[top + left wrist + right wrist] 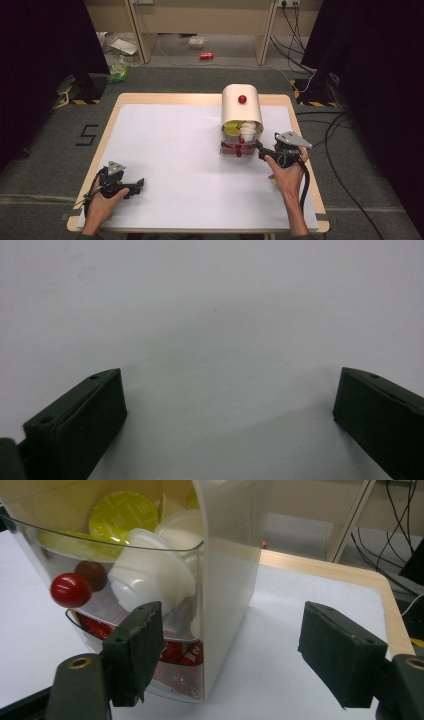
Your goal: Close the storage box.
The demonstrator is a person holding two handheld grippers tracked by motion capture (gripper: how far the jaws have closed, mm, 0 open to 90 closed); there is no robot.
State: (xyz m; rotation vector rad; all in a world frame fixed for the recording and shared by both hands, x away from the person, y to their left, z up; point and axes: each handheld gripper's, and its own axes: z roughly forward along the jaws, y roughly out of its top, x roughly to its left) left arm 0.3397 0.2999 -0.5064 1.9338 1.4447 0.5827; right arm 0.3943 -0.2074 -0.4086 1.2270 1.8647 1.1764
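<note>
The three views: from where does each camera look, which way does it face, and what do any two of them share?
High view: sits above the person's side, faces forward and down on the table; both forearms, left tool and right tool show.
Left gripper view: rides the left tool, faces the bare white tabletop; its open jaws show.
Right gripper view: rides the right tool, faces the capsule box; its open jaws show.
Shared: high and right gripper views both show the capsule box and its red knob.
</note>
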